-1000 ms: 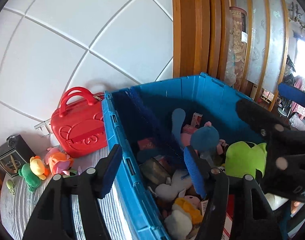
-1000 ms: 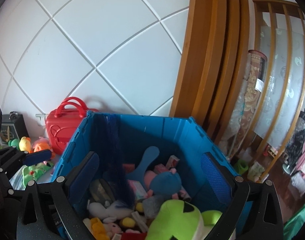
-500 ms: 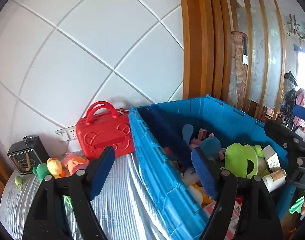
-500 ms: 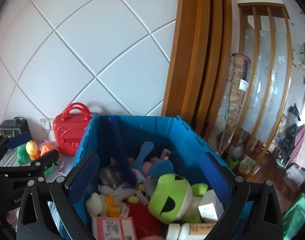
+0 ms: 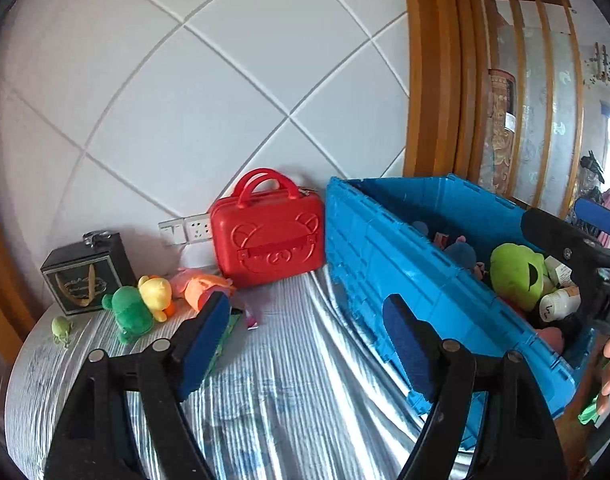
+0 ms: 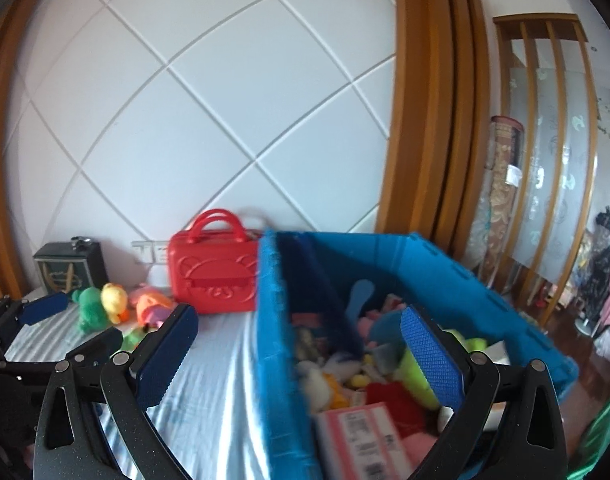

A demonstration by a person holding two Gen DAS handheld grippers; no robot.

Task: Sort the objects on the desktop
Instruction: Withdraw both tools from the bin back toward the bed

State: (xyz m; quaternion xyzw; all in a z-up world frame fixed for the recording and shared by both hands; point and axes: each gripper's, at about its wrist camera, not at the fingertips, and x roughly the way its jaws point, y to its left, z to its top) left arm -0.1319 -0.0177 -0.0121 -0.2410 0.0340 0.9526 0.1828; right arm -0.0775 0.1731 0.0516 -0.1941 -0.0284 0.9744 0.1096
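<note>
Left gripper (image 5: 305,340): released, nothing between the pads.
Right gripper (image 6: 301,352): released, empty.
Blue crate (image 5: 405,264): just right of the left gripper.
Plush toys (image 5: 153,300): ahead, to its left.

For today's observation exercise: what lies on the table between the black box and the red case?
Between the black box and the red case lie a green plush, a yellow plush and an orange-pink plush, seen in both wrist views.

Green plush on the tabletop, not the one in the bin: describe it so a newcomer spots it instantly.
Start at the red case against the wall, left of the blue bin. Left of it lies a row of plush toys; the green plush is leftmost, beside the yellow duck, below the black box.
</note>
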